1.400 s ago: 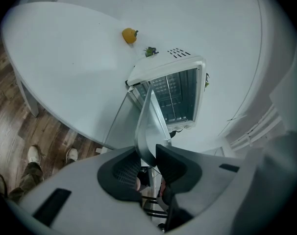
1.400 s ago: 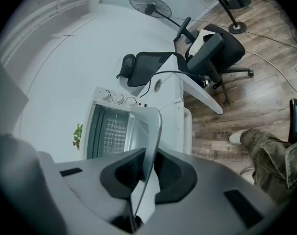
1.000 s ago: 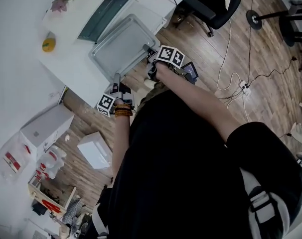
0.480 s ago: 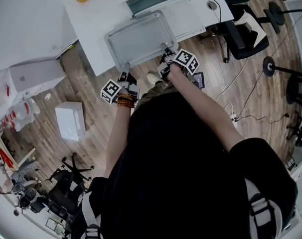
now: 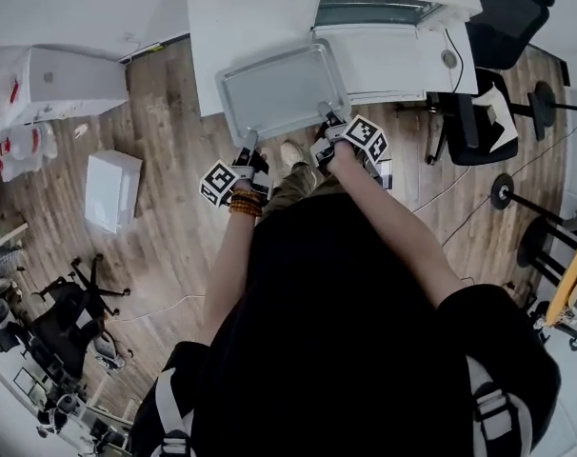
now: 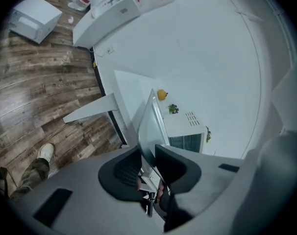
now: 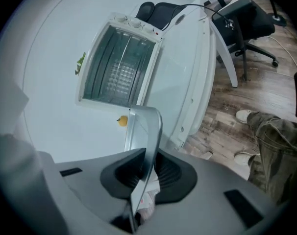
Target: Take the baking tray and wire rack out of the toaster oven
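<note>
The left gripper (image 5: pixel 248 144) and the right gripper (image 5: pixel 328 122) each pinch the near edge of the baking tray (image 5: pixel 284 91) — both pairs of jaws are squeezed tight on its rim. The tray is out of the toaster oven (image 5: pixel 393 12) — it is held just beside it, over the front edge of the white table (image 5: pixel 241 12).

This looks like an office or a test room, not a home kitchen. A toaster oven (image 5: pixel 393 12) stands alone on a plain white table (image 5: pixel 212 55). Around it are a wood-plank floor (image 5: pixel 165 160), a black office chair (image 7: pixel 246 21) on wheels and a white box (image 5: pixel 112 190).
</note>
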The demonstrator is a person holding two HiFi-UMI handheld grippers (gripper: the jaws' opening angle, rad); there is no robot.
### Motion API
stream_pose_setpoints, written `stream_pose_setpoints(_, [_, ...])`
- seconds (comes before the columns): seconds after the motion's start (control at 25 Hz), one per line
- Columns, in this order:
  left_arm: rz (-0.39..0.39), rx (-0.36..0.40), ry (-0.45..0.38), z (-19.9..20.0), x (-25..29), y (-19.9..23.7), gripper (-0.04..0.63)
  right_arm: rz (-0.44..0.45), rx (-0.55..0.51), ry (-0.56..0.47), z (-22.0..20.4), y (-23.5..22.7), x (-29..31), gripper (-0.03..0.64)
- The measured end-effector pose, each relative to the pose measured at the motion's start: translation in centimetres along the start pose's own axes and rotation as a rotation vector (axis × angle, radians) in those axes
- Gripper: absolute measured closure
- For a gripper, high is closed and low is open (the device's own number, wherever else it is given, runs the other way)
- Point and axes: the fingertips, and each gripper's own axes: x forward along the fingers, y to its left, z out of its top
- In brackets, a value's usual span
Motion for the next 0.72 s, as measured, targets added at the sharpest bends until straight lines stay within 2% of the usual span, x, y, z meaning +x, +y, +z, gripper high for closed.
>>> stream_pose_setpoints(0.44, [0.04, -0.108, -0.186, 3.8, -5.2, 4.3, 0.499, 0.02, -0.137, 0.199, -6.8, 2.0, 4.6, 0.554])
stream_pose_setpoints(0.72, [0.032, -0.105, -0.214, 6.7, -4.0, 4.0, 0.5, 0.025, -0.182, 0.217, -7.0, 3.3, 7.3, 0.546])
